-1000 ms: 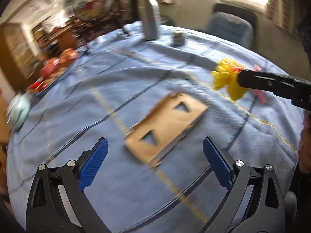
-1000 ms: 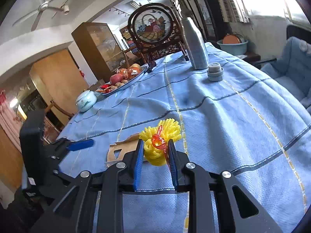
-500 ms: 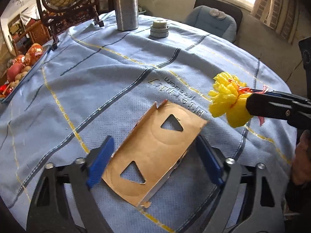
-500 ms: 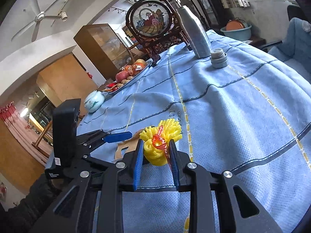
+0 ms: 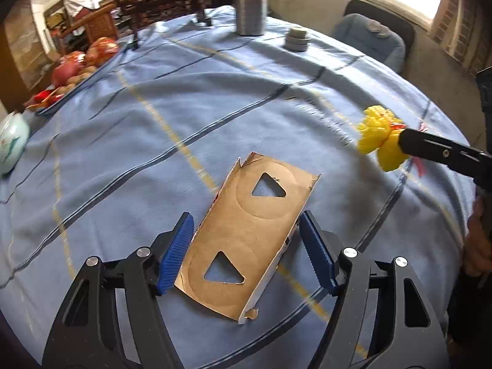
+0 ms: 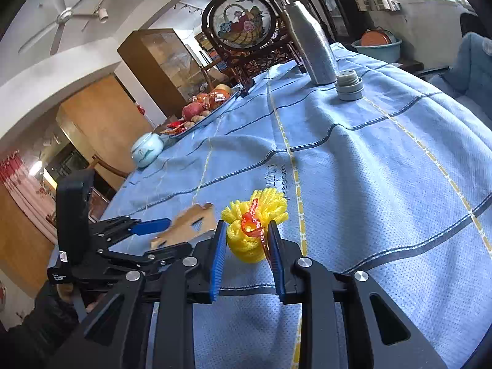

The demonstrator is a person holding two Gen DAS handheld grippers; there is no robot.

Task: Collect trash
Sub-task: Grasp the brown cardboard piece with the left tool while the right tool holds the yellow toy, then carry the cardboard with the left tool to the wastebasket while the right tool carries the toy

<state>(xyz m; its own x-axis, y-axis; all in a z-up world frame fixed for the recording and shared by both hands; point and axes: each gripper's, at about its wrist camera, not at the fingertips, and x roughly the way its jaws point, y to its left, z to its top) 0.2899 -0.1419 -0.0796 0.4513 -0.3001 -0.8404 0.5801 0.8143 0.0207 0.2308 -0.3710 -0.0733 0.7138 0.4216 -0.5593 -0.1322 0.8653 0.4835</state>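
The left gripper point(image 5: 246, 252) is closing around the flat cardboard piece point(image 5: 246, 233) lying on the blue tablecloth point(image 5: 184, 107), which might bend or slip out, while the right gripper point(image 6: 246, 252) tightly holds the yellow foam net point(image 6: 252, 227) just above the cloth.

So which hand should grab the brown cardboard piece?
Left. The left gripper already straddles the cardboard, jaws closing; the right gripper is busy holding the yellow foam net.
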